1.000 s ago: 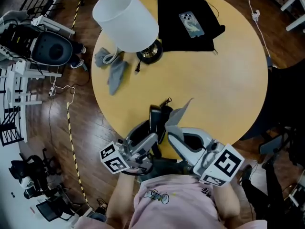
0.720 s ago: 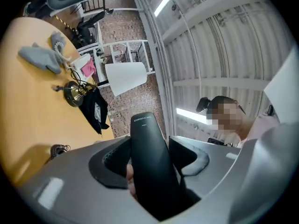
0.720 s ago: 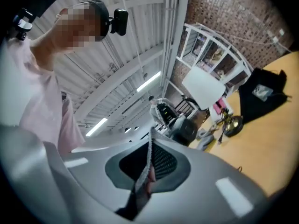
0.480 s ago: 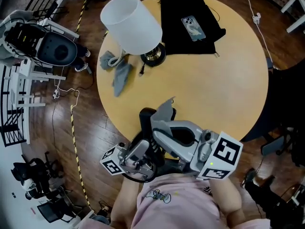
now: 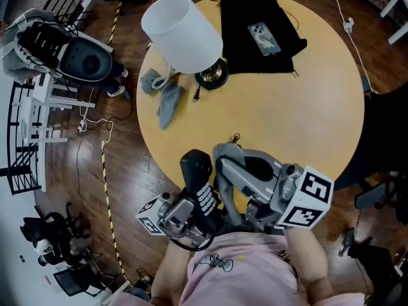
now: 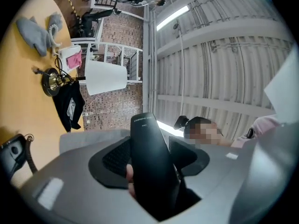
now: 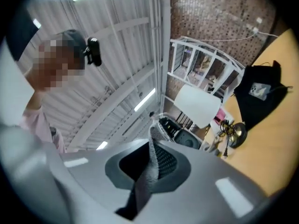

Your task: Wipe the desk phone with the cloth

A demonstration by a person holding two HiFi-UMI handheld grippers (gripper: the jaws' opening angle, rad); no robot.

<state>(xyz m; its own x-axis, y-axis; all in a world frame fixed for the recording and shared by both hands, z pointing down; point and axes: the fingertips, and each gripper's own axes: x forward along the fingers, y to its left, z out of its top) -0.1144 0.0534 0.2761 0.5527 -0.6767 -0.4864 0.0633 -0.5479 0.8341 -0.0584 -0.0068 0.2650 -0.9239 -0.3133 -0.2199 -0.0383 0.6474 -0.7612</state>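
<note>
Black phone handset (image 5: 196,171) sits up off the yellow round table (image 5: 306,107), above its near edge, clamped between the wide-set jaws of the left gripper (image 6: 150,157). Over on the other side, the right gripper (image 7: 148,164) is pinched tight on the grey cloth (image 7: 153,143), just beside the handset.

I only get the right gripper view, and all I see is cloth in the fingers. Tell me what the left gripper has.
Observer: The left gripper is shut on a black plastic phone handset.
Operator: Now give me where my cloth sits against it.
Observer: In the head view, the grey fabric cloth in the right gripper is just right of the handset's far end, above the near edge of the round yellow table. I cannot tell whether they touch.
</note>
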